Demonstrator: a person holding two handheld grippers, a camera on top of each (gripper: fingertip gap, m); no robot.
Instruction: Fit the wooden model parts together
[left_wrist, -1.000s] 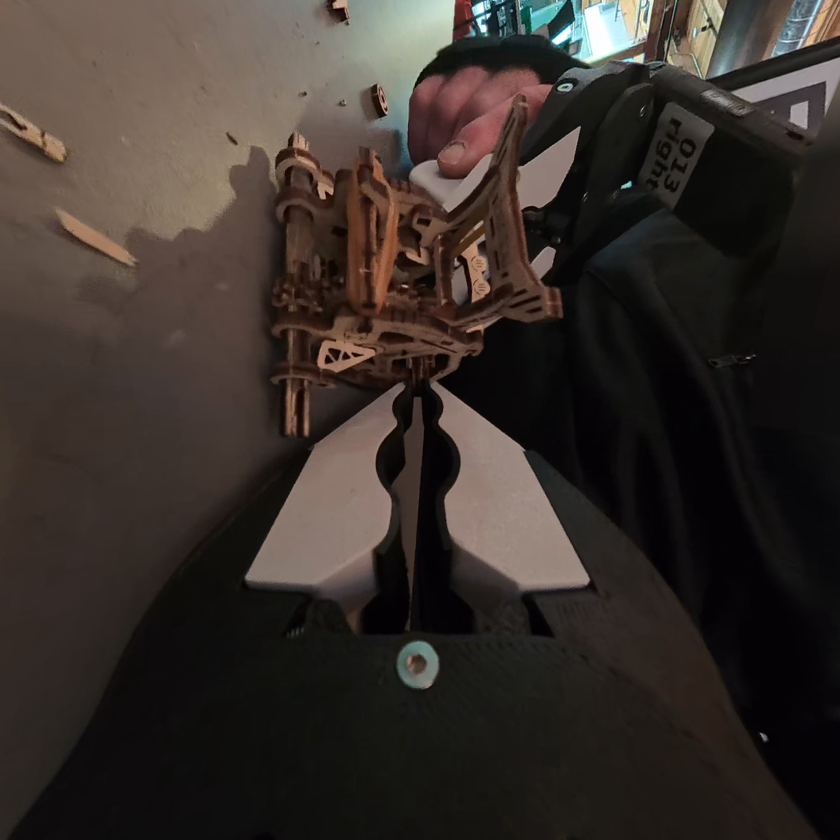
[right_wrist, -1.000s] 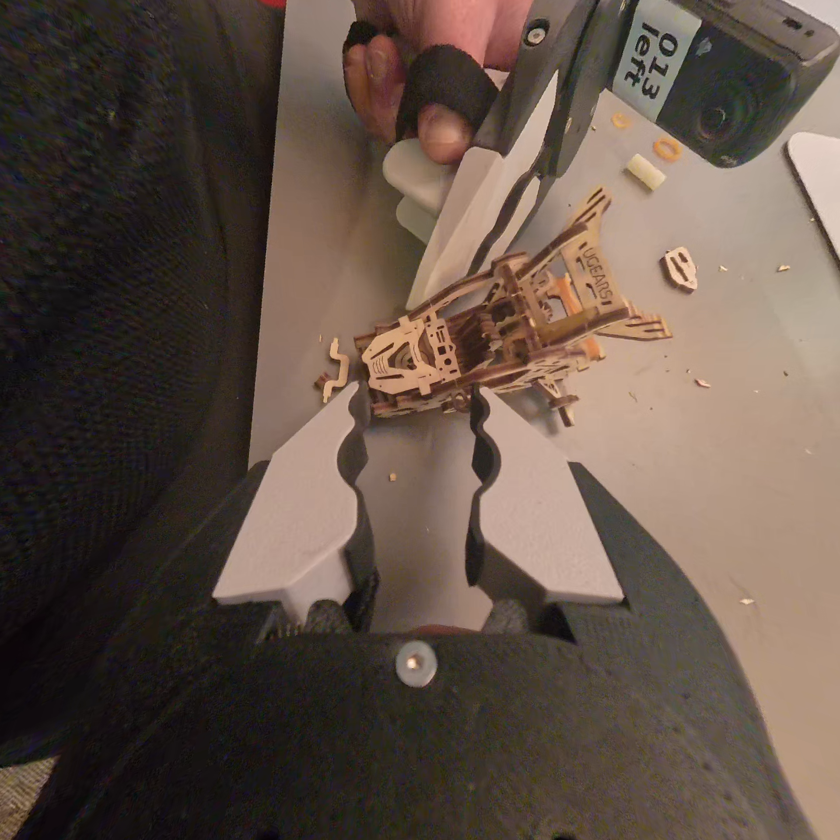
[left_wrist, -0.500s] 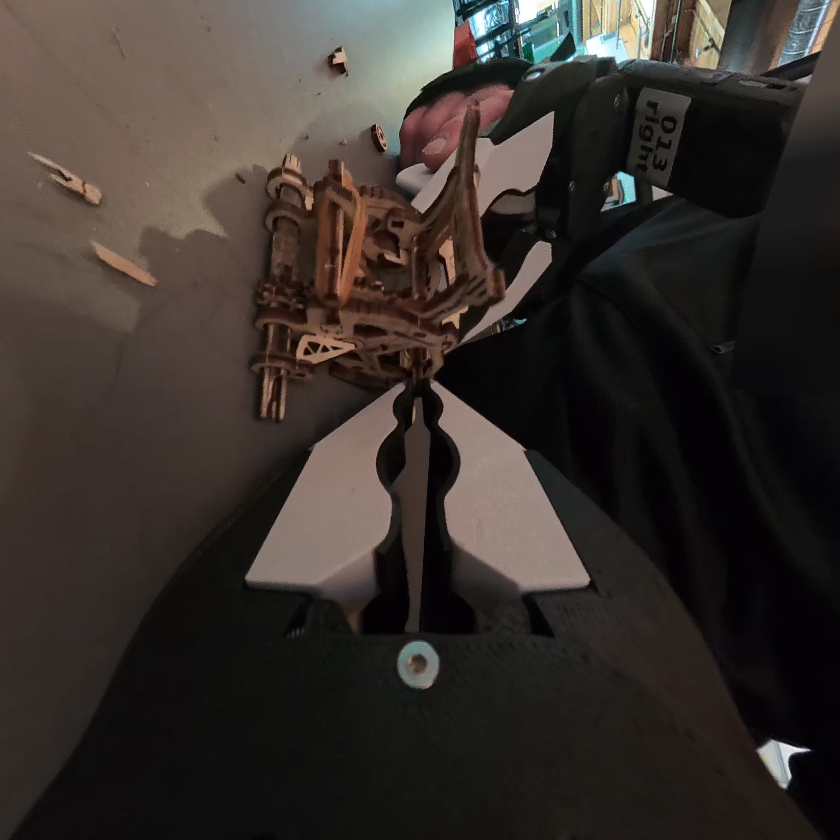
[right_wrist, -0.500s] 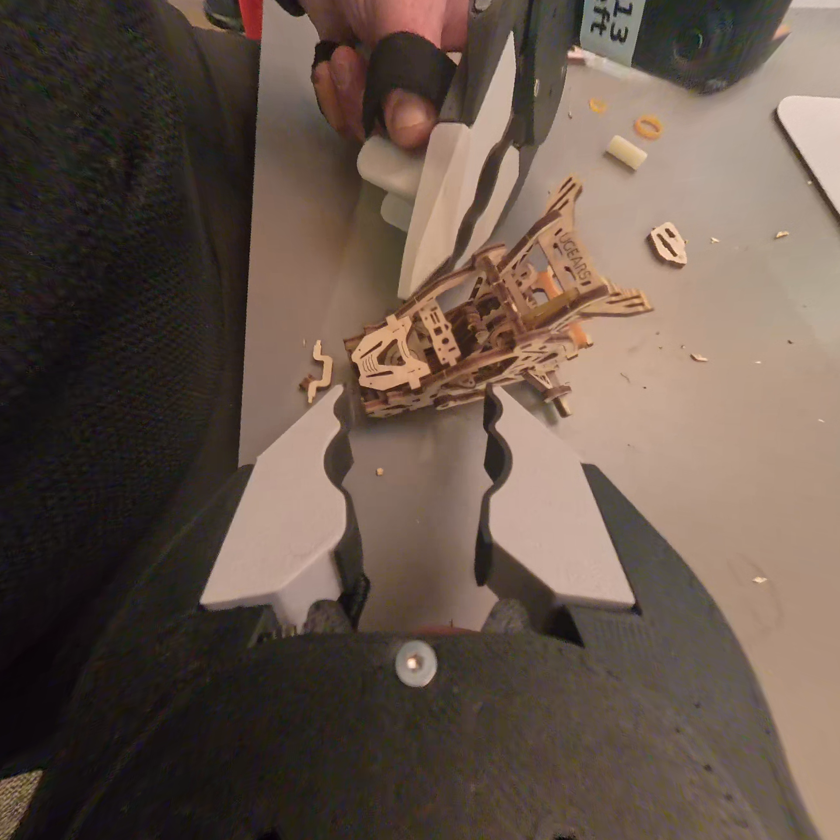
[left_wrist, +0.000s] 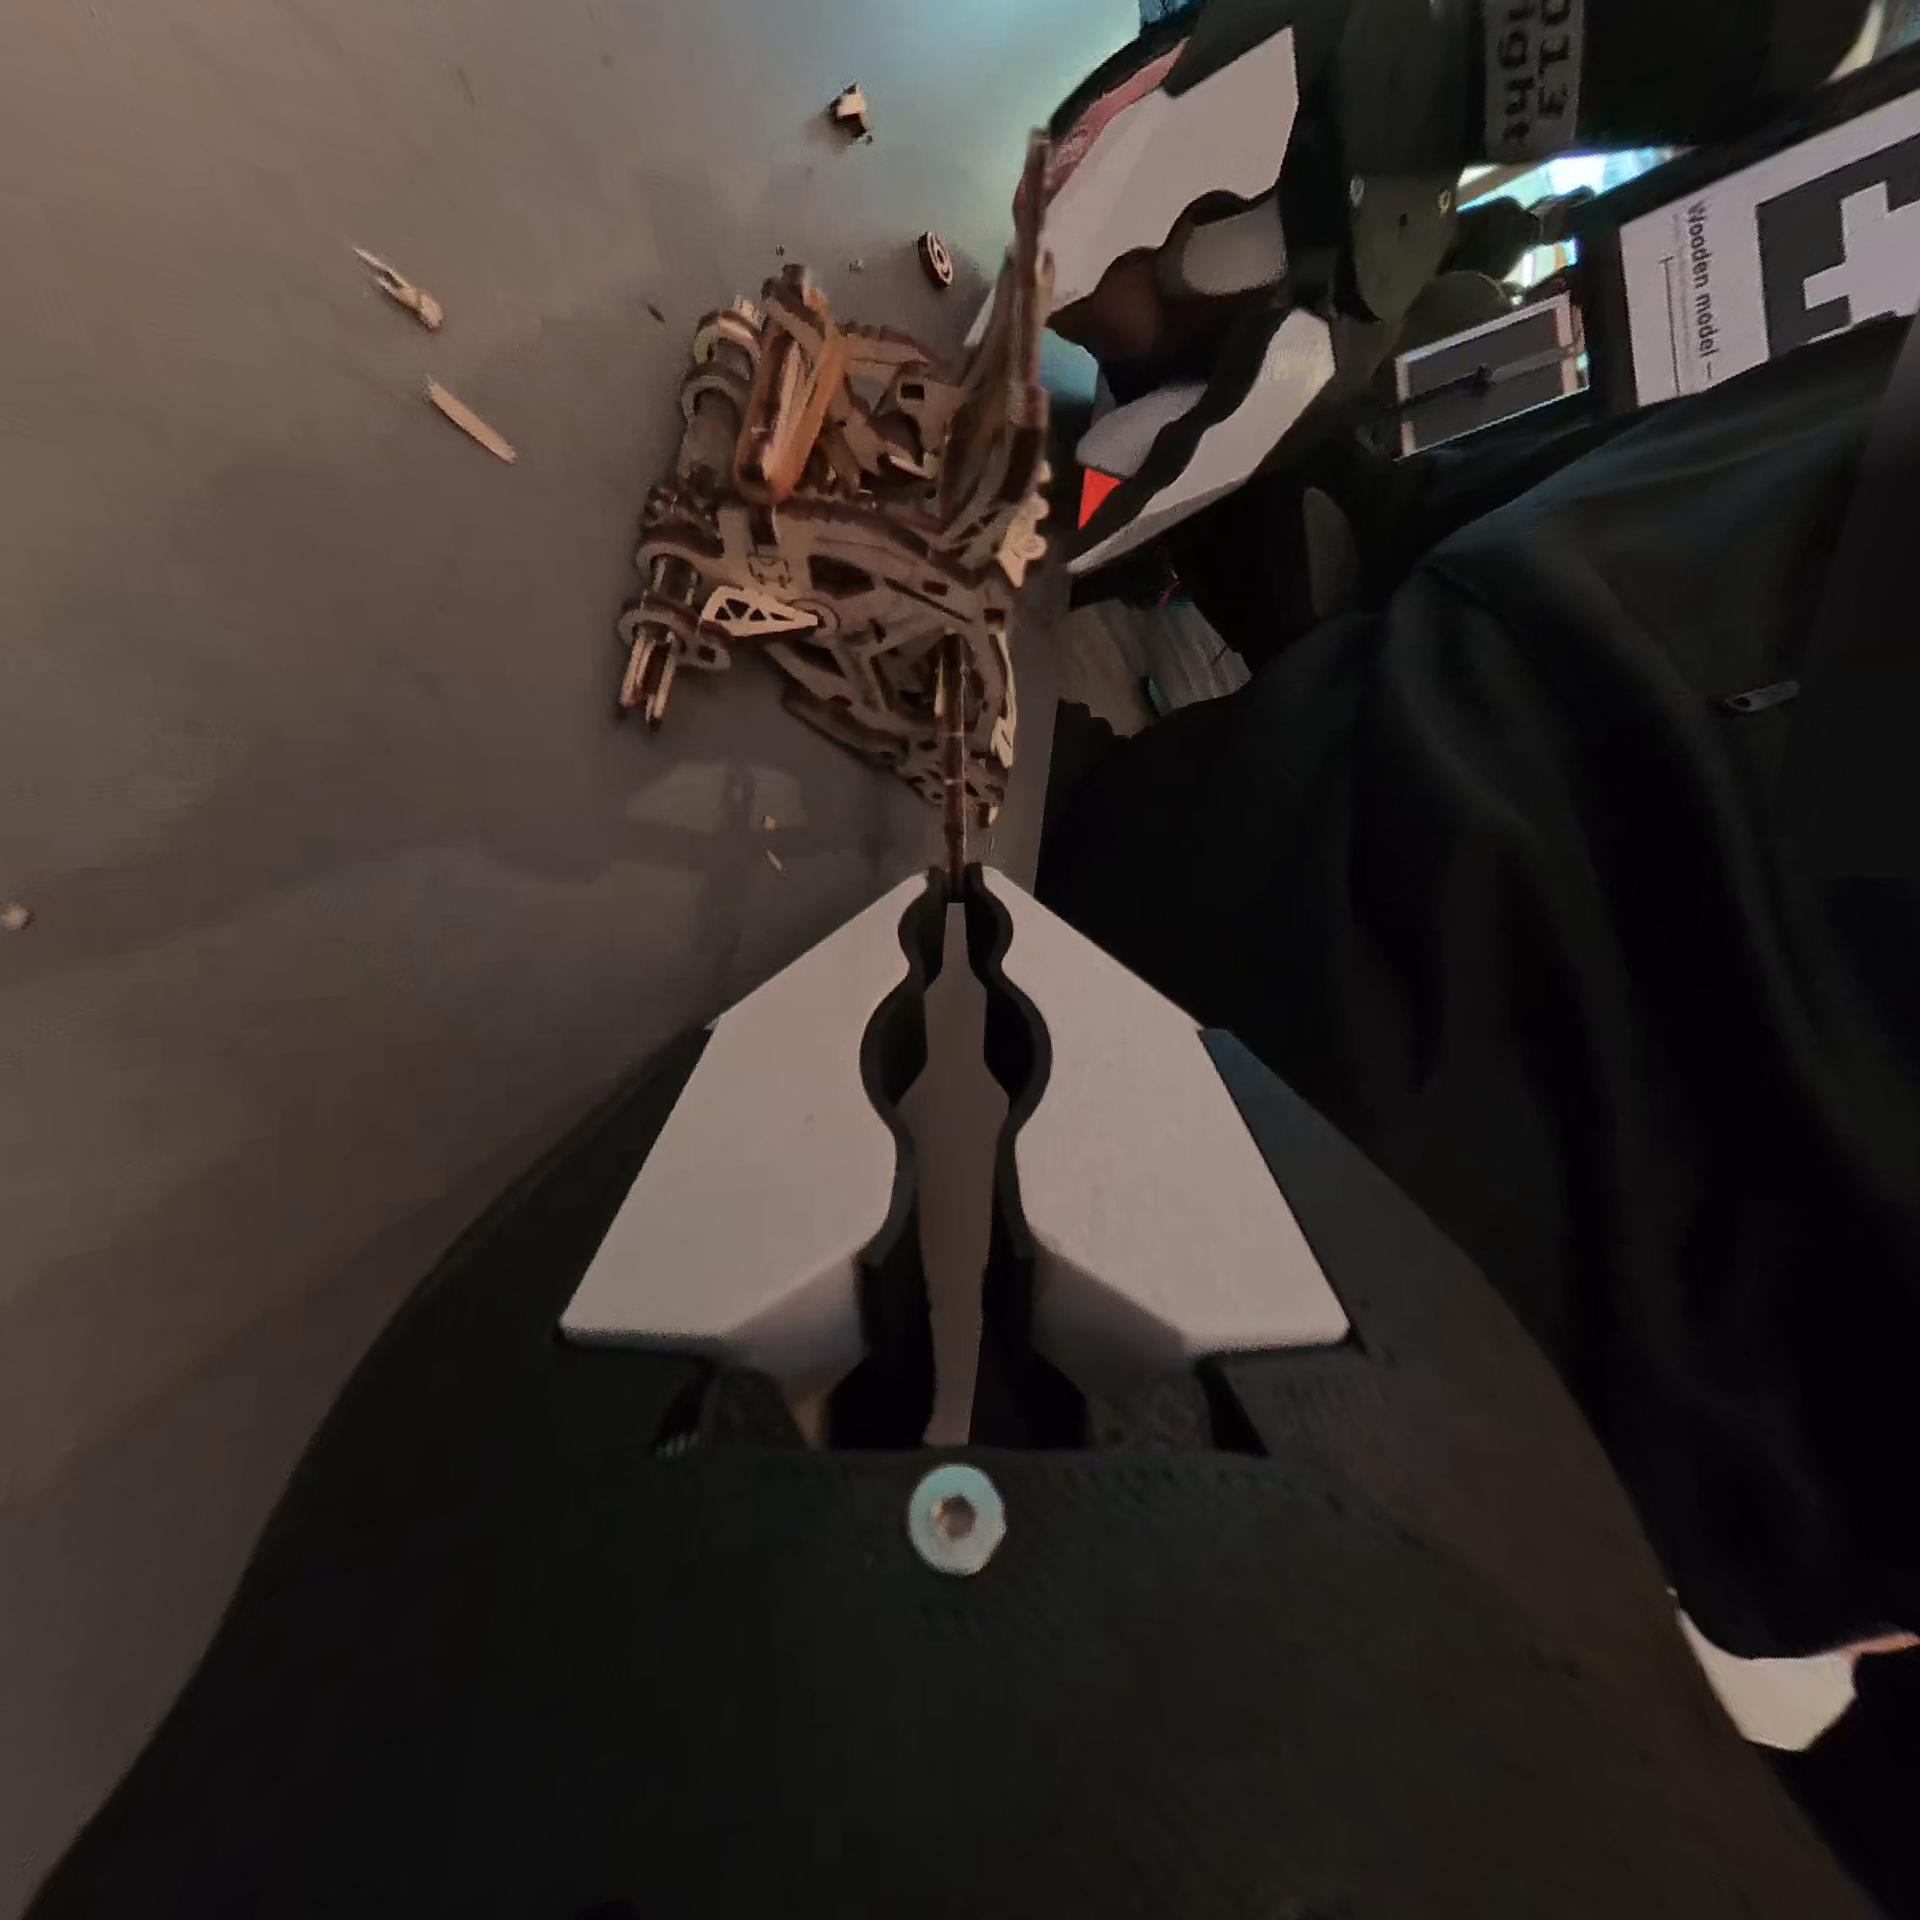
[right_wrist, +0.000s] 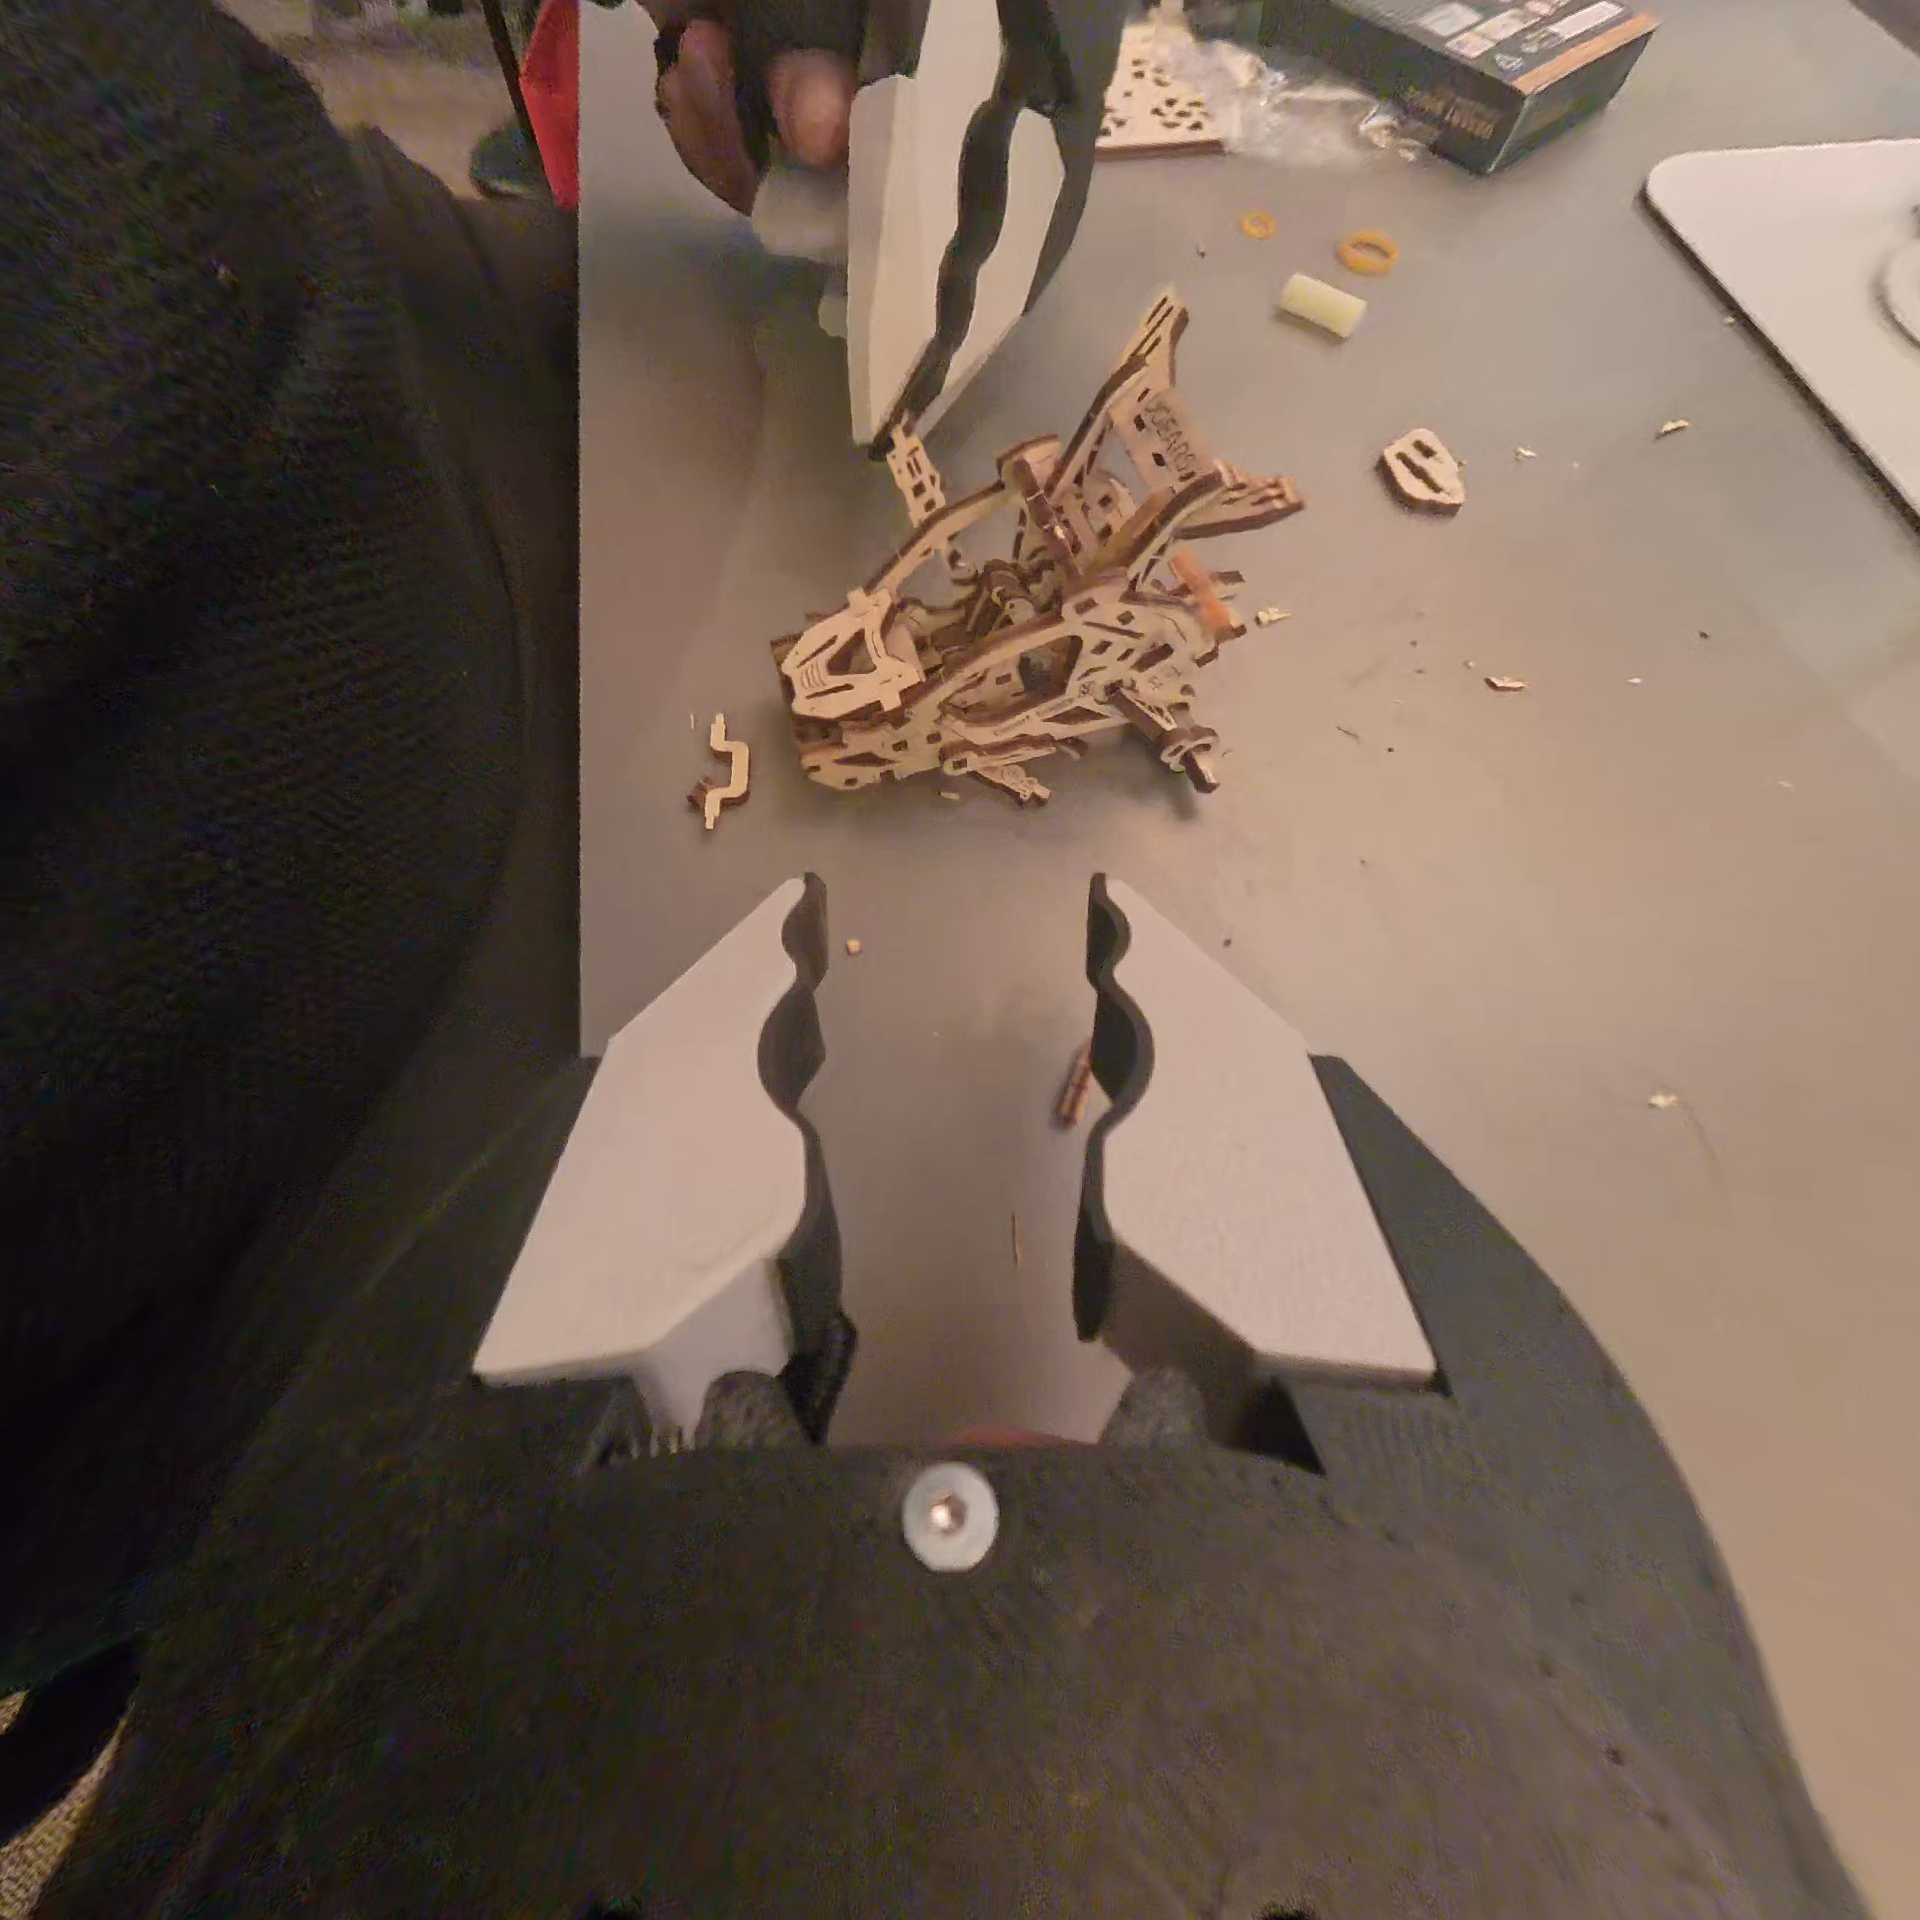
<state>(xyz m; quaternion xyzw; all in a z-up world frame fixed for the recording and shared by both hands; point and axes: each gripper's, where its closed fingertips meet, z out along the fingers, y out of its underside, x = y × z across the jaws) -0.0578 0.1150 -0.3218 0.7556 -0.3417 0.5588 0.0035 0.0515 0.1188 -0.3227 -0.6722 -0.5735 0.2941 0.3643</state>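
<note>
The left claw (left_wrist: 954, 883), pinched on a thin strut of the model (right_wrist: 997, 644), tilts it on the table (right_wrist: 1455, 935), while the right claw (right_wrist: 951, 899), wide open and empty, faces its near end.

The table (right_wrist: 1455, 935) was a plain matt grey. The wooden model (right_wrist: 1018, 634) was pale tan plywood with dark brown burnt edges and an openwork cut-out pattern; one small part on it was orange. Loose offcuts (right_wrist: 724, 769) near the table's near edge were the same pale tan. Two rings (right_wrist: 1367, 251) toward the far edge were yellow-orange, and the short cylinder (right_wrist: 1322, 305) beside them was cream. The box (right_wrist: 1496, 73) at the far edge was black with a tan stripe. Both the left tongs (left_wrist: 954, 883) and the right tongs (right_wrist: 951, 914) had light grey fingers with black inner faces on a black textured body.
</note>
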